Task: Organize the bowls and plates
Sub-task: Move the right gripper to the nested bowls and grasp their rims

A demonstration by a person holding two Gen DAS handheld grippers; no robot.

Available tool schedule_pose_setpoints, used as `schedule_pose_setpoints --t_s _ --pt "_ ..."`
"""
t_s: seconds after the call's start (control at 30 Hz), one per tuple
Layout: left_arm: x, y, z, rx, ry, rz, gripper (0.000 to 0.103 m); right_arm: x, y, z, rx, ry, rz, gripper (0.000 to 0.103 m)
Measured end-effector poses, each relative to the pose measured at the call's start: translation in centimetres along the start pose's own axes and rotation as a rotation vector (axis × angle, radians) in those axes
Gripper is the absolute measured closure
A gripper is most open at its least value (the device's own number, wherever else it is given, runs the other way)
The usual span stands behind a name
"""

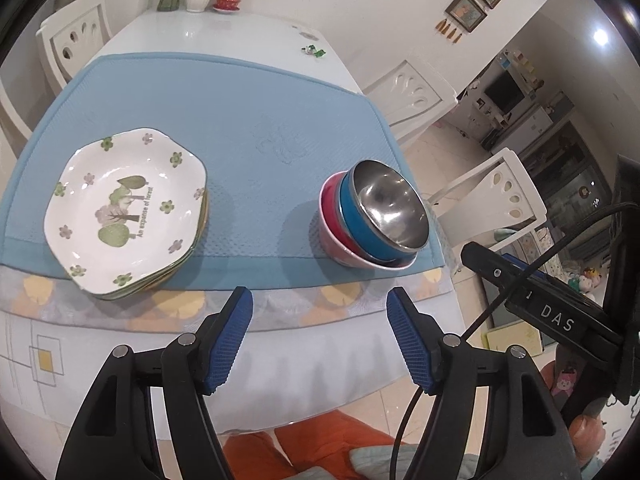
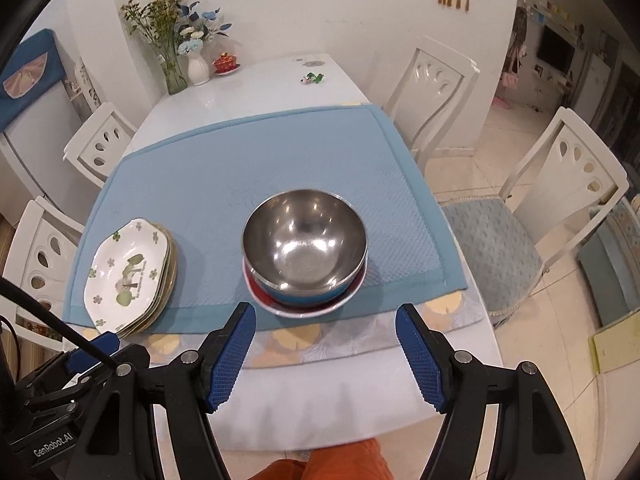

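Observation:
A stack of white flower-print plates (image 1: 128,210) lies on the left of the blue mat (image 1: 248,120); it also shows in the right wrist view (image 2: 130,276). A blue bowl with a steel inside (image 1: 386,210) sits nested in a pink bowl (image 1: 334,236) at the mat's front right; the pair shows in the right wrist view (image 2: 304,248). My left gripper (image 1: 320,306) is open and empty, above the table's front edge between the two stacks. My right gripper (image 2: 326,322) is open and empty, just in front of the bowls.
White chairs (image 2: 436,92) stand around the white table (image 2: 256,84). Vases with flowers (image 2: 198,68), a red lidded cup (image 2: 226,63) and a small green item (image 2: 314,77) sit at the far end. The right gripper's body (image 1: 556,312) shows at the left view's right side.

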State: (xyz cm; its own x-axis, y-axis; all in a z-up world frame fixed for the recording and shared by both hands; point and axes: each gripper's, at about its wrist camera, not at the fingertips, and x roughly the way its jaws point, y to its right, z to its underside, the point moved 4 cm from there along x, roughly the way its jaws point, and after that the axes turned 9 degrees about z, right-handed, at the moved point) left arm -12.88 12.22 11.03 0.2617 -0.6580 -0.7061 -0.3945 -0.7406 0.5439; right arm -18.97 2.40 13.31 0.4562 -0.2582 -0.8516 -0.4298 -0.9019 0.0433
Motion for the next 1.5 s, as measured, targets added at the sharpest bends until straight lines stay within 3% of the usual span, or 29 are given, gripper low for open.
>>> schedule_pose_setpoints --t_s 0.13,0.63,1.03,1.5 --pt "0.7 0.6 -1.6 -0.025 0.010 0.015 0.035 1.3 1.4 -1.2 0.056 -0.014 -0.050 0.033" --pt "7.6 1.7 -5.8 -0.105 -0.023 0.020 0.035 7.2 2.8 -4.3 -0.048 -0.082 -0.108 0.033" --pt "12.1 0.9 -6.5 -0.142 -0.086 -0.031 0.035 11.9 2.9 -5.3 -0.090 -0.176 -0.150 0.033" --pt "14.4 -0.7 -6.4 -0.196 -0.117 -0.045 0.035 16.1 3.3 -4.9 -0.084 -0.311 -0.211 0.033"
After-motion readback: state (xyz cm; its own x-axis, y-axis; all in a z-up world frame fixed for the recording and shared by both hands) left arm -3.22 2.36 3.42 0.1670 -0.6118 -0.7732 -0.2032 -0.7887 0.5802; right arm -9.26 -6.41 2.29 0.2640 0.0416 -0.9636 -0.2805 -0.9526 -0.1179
